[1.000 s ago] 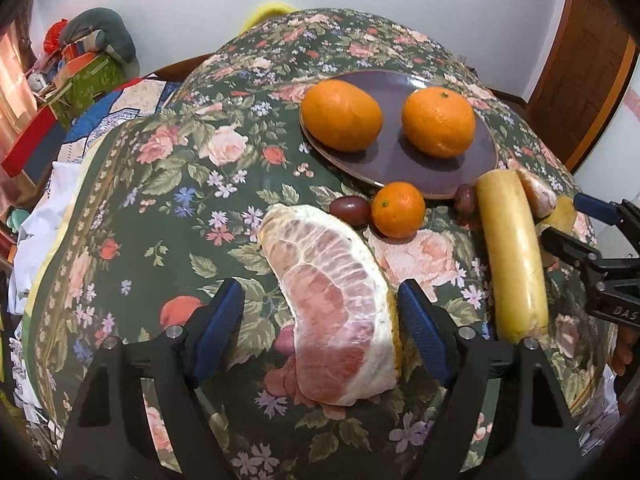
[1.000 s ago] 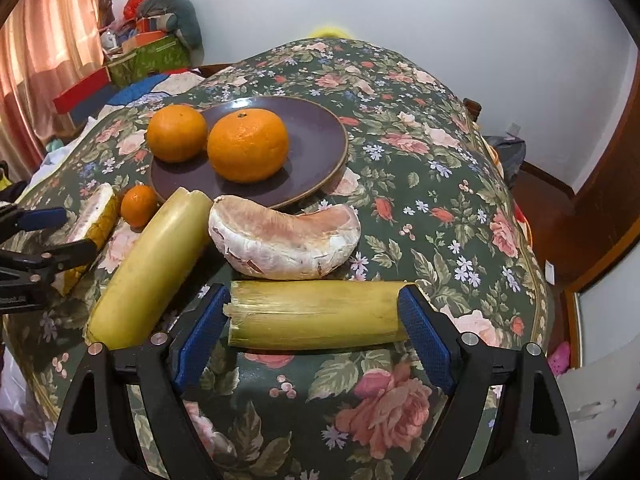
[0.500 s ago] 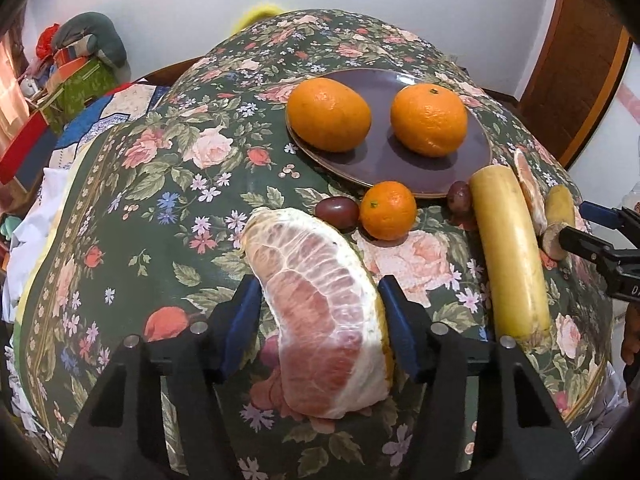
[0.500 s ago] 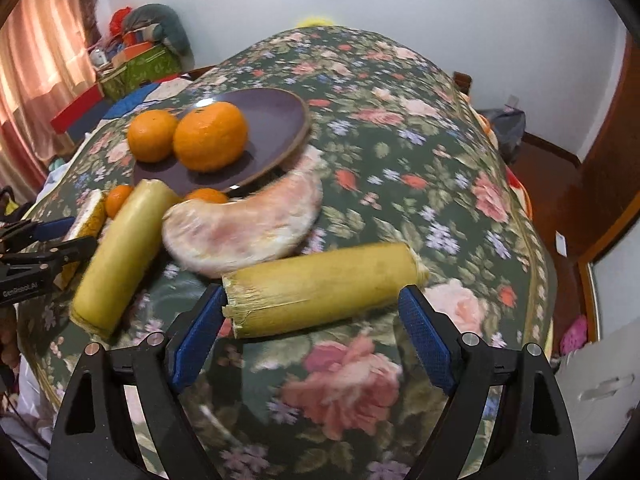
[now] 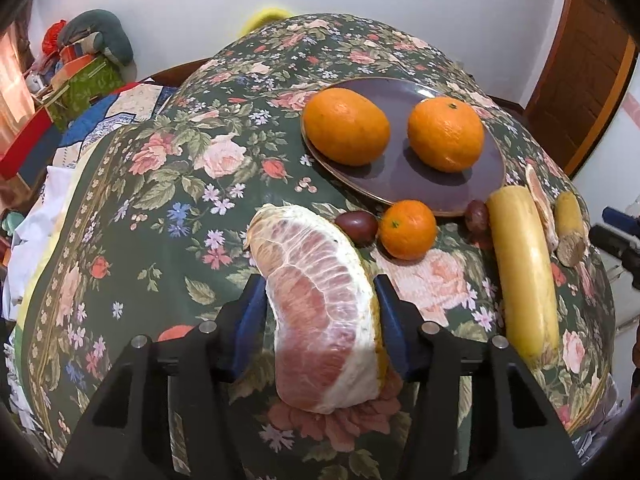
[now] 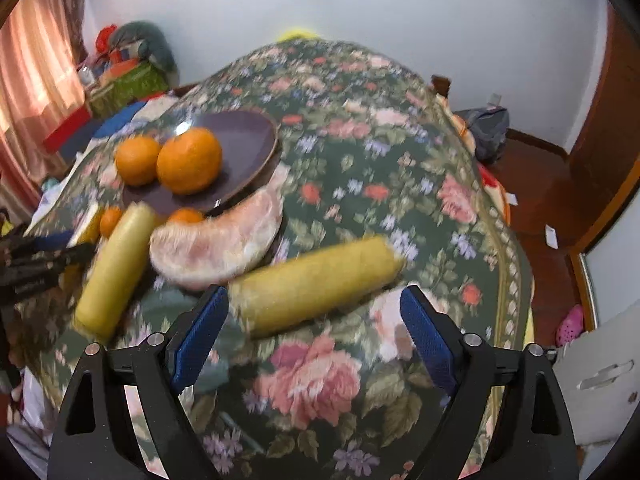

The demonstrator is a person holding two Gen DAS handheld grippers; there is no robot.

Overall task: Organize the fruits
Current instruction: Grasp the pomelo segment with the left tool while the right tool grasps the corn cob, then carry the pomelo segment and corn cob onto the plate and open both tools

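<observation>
My left gripper (image 5: 318, 294) has its jaws closing, and both blue pads touch the sides of a peeled pink pomelo wedge (image 5: 312, 256) lying on the floral tablecloth. Behind it sit a mandarin (image 5: 408, 229) and two dark red fruits (image 5: 356, 224). A purple plate (image 5: 452, 188) holds two oranges (image 5: 346, 132). My right gripper (image 6: 314, 304) is open and widening slightly. A short yellow stalk piece (image 6: 316, 276) lies slanted between its pads, its left end by the left pad. A second pomelo wedge (image 6: 224, 244) and a long yellow piece (image 6: 114, 264) lie beyond it.
The round table (image 6: 400, 160) is covered in dark green floral cloth and drops away at the right and the front. The left gripper's black frame (image 6: 40, 256) enters the right wrist view from the left. Bedding and boxes (image 5: 80, 80) are piled at the far left.
The left jaws have narrowed from wide apart until the pads meet the pomelo wedge. The right gripper has shifted and rolled, so the short yellow piece now appears slanted between its pads.
</observation>
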